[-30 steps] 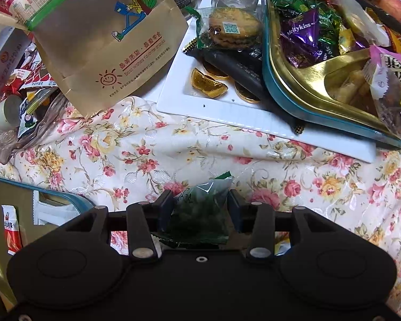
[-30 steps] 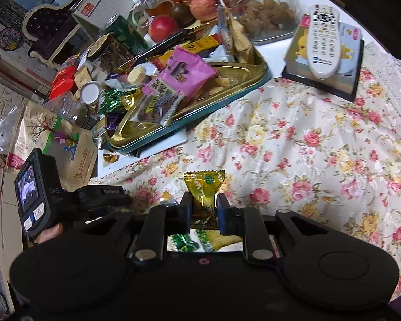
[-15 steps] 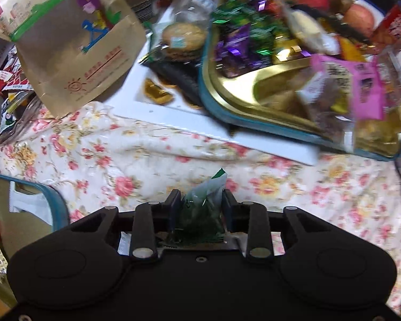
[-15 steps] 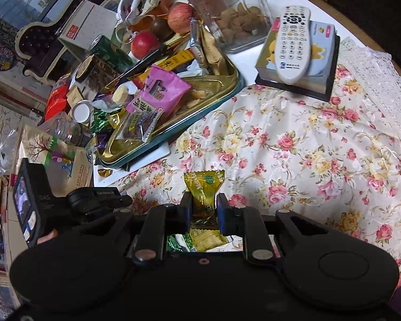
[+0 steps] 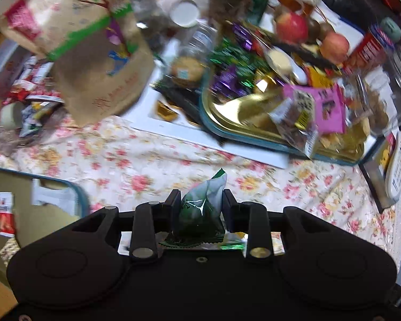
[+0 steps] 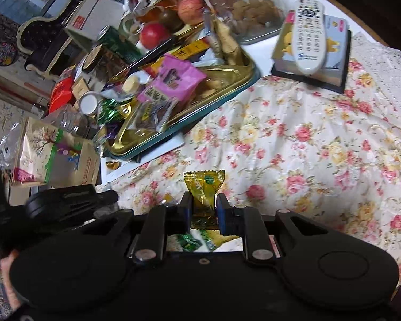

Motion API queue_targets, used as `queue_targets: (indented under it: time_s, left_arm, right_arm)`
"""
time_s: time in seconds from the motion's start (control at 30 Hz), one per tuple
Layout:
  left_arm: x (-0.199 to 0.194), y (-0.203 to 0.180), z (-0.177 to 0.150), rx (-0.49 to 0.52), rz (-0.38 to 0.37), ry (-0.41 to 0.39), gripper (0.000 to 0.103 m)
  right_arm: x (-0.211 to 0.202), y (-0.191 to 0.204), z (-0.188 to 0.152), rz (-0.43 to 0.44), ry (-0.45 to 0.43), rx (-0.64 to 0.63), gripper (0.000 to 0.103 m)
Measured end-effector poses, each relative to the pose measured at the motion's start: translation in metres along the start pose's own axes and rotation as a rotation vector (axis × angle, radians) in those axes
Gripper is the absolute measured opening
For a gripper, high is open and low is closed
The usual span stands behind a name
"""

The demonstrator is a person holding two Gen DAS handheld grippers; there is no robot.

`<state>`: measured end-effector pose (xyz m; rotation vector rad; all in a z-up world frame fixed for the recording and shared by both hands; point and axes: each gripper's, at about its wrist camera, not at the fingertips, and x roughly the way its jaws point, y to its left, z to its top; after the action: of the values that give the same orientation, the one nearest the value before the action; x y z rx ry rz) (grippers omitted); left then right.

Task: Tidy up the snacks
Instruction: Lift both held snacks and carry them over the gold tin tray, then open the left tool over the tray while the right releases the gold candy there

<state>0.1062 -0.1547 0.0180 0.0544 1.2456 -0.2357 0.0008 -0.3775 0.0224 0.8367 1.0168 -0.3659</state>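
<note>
My left gripper (image 5: 199, 203) is shut on a green-wrapped candy (image 5: 200, 214) and holds it above the floral tablecloth. My right gripper (image 6: 203, 208) is shut on a gold-wrapped candy (image 6: 204, 187), also above the cloth. A gold tray with a teal rim (image 5: 227, 109) lies ahead, filled with purple and green candies (image 5: 227, 77) and a pink snack bag (image 5: 326, 107); it also shows in the right wrist view (image 6: 200, 117). More green and gold candies (image 6: 200, 240) lie below the right gripper. The left gripper's body (image 6: 66, 203) shows at the left of the right wrist view.
A brown paper bag (image 5: 99, 61) stands at the left. A white board (image 5: 173, 128) lies under the tray. Apples (image 5: 291, 26), jars and boxes crowd the back. A remote on a box (image 6: 310, 37) is at the right. A second teal-rimmed tin (image 5: 74, 195) sits near left.
Both grippers rose and pulled back with their candies still held. The left view swung right, so more of the tray and the apples shows.
</note>
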Motion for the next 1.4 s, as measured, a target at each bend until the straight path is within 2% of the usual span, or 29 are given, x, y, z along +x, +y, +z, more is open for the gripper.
queue_targets:
  time_s: [0.17, 0.4, 0.57, 0.73, 1.03, 1.2, 1.4]
  left_arm:
    - [-0.015, 0.033, 0.002, -0.043, 0.078, -0.054, 0.041]
    - [-0.024, 0.099, 0.01, -0.14, 0.116, -0.057, 0.041]
    - [-0.038, 0.152, 0.015, -0.218, 0.189, -0.097, 0.041]
    - [-0.048, 0.2, 0.017, -0.294, 0.276, -0.126, 0.041]
    - [-0.057, 0.267, 0.004, -0.398, 0.323, -0.083, 0.042]
    - [-0.057, 0.305, -0.006, -0.497, 0.311, -0.035, 0.042]
    - [-0.059, 0.334, -0.014, -0.545, 0.339, -0.016, 0.042]
  right_arm:
    - [0.015, 0.027, -0.008, -0.001, 0.019, -0.039, 0.021]
    - [0.04, 0.076, -0.025, 0.003, 0.037, -0.127, 0.021]
    - [0.058, 0.119, -0.045, -0.018, 0.029, -0.239, 0.021]
    - [0.076, 0.161, -0.068, 0.027, 0.075, -0.308, 0.021]
    - [0.094, 0.227, -0.115, 0.103, 0.134, -0.436, 0.021]
    - [0.105, 0.251, -0.138, 0.125, 0.166, -0.476, 0.021]
    - [0.118, 0.271, -0.157, 0.136, 0.197, -0.506, 0.021]
